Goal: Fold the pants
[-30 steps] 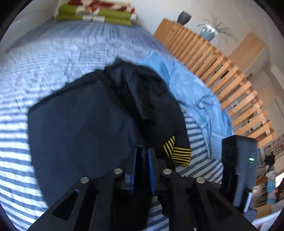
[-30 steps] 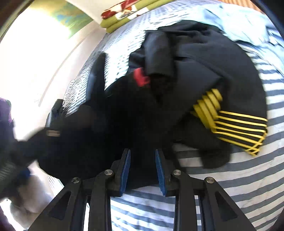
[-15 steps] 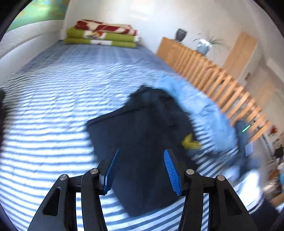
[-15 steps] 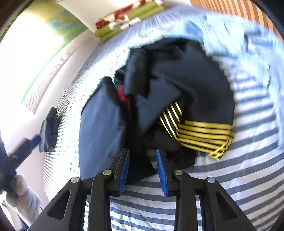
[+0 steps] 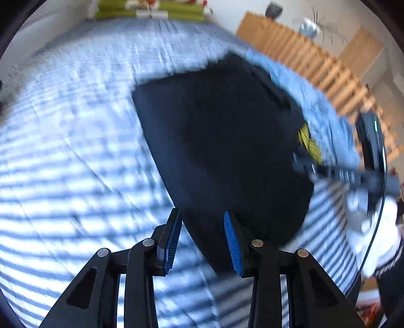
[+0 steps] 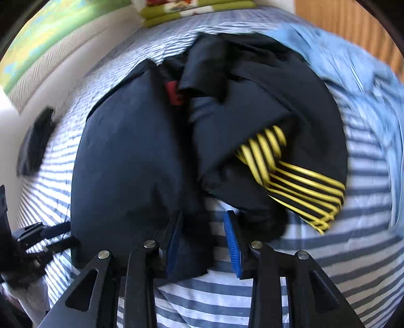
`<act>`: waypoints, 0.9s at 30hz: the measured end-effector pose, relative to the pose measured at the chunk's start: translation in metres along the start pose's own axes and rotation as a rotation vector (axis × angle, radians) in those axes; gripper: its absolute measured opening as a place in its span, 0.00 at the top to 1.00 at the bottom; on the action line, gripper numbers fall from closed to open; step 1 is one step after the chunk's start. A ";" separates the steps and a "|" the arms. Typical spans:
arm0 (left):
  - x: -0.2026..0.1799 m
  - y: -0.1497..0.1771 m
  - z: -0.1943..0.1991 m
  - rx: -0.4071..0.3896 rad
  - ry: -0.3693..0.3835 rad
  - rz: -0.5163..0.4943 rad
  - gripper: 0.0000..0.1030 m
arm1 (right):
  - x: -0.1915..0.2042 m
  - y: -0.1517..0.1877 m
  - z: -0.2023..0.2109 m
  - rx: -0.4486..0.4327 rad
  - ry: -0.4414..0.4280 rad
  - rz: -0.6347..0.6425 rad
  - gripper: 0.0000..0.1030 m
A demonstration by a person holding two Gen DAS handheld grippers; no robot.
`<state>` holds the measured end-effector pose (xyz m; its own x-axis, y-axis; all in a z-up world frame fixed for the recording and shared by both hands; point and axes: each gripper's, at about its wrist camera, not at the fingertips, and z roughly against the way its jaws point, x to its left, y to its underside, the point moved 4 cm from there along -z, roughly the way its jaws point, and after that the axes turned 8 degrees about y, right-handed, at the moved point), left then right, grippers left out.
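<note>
Dark navy pants [image 5: 222,141] lie folded on the striped bed [image 5: 63,151]. My left gripper [image 5: 202,227] hovers over their near corner, and its jaws are closing. The cloth's edge runs under the gap and the pads do not press on it. In the right wrist view the same pants [image 6: 126,164] reach down between the jaws of my right gripper [image 6: 203,227], which are opening. The cloth lies against the left pad and striped sheet shows beside the right pad. The right gripper [image 5: 341,174] also shows blurred at the pants' right edge in the left wrist view.
A black garment with yellow stripes [image 6: 298,176] lies bunched against the pants, with light blue jeans [image 6: 353,63] beyond it. Folded green and red blankets [image 5: 151,10] sit at the head of the bed. A wooden slatted rail [image 5: 315,63] runs along the right side.
The left gripper let go of the dark cloth, drew back with wide jaws, then came over the pants' near corner with a narrower gap. The right gripper stayed in place and its gap widened slightly.
</note>
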<state>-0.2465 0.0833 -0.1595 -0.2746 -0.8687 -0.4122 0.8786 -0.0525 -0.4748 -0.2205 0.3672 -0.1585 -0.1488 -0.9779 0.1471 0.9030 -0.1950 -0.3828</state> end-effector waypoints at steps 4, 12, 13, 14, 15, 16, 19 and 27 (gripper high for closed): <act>0.015 -0.055 0.008 -0.081 -0.022 0.000 0.65 | 0.010 -0.010 0.012 -0.057 -0.040 0.007 0.70; 0.038 -0.128 -0.062 -0.040 -0.112 -0.040 0.64 | 0.040 -0.023 -0.003 -0.077 -0.004 0.108 0.70; 0.036 -0.129 -0.072 -0.045 -0.133 -0.057 0.63 | 0.039 -0.023 -0.011 -0.059 0.013 0.114 0.70; 0.037 -0.134 -0.080 -0.052 -0.155 -0.082 0.63 | 0.037 -0.021 -0.017 -0.038 0.031 0.128 0.70; 0.038 -0.140 -0.086 -0.046 -0.164 -0.097 0.63 | 0.036 -0.020 -0.022 -0.025 0.038 0.141 0.70; 0.038 -0.144 -0.090 -0.038 -0.160 -0.090 0.63 | 0.035 -0.021 -0.024 -0.019 0.040 0.152 0.70; 0.039 -0.151 -0.087 -0.049 -0.182 -0.101 0.64 | 0.030 -0.029 -0.020 0.001 0.037 0.164 0.69; 0.076 -0.096 -0.022 -0.047 -0.031 0.166 0.38 | 0.022 -0.061 -0.030 0.044 -0.102 0.143 0.56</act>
<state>-0.3608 0.0334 -0.1626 -0.1149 -0.8783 -0.4640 0.8915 0.1149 -0.4382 -0.2913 0.3551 -0.1588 0.0222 -0.9822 0.1867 0.9292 -0.0487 -0.3664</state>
